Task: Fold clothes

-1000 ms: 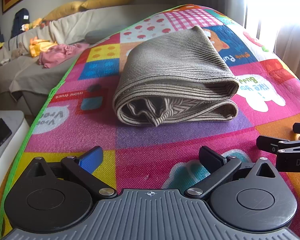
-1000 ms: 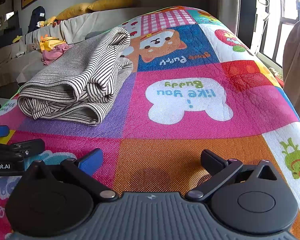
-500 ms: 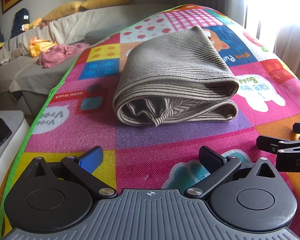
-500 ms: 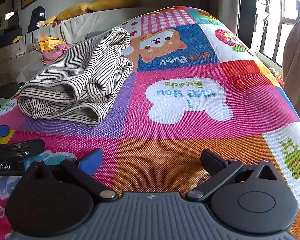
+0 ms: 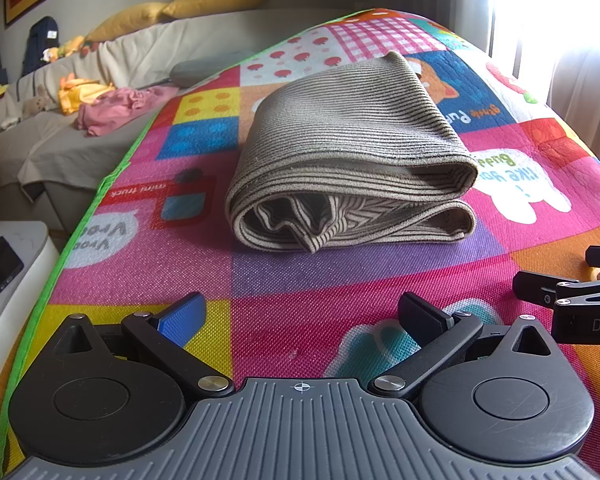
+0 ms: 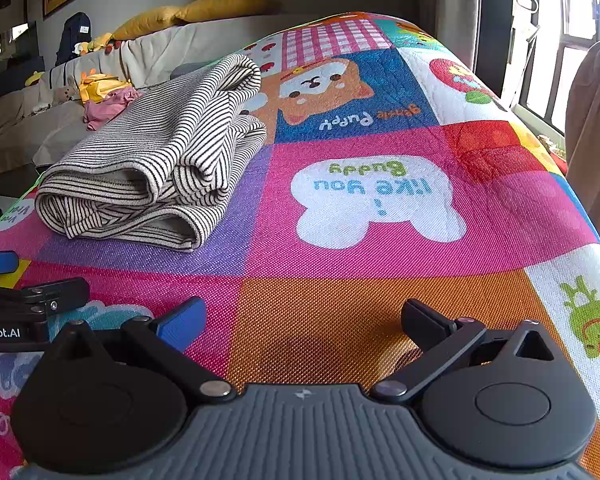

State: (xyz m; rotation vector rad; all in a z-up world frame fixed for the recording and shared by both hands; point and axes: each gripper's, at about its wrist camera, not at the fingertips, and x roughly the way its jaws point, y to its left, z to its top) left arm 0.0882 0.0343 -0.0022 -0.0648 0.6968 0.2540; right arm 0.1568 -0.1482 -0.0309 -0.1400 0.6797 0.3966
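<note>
A striped beige garment lies folded into a thick bundle on the colourful play mat, its open edges facing me. In the right wrist view the same striped garment sits to the far left. My left gripper rests low over the mat, short of the bundle, open with nothing between its fingers. My right gripper is open too, over an orange patch to the right of the garment. Each gripper shows in the other's view: the right gripper at the edge, the left gripper at the opposite edge.
A sofa with yellow cushions stands beyond the mat's left edge, holding pink clothes and yellow clothes. A phone lies on a white surface at the left. A window and curtain are at the right.
</note>
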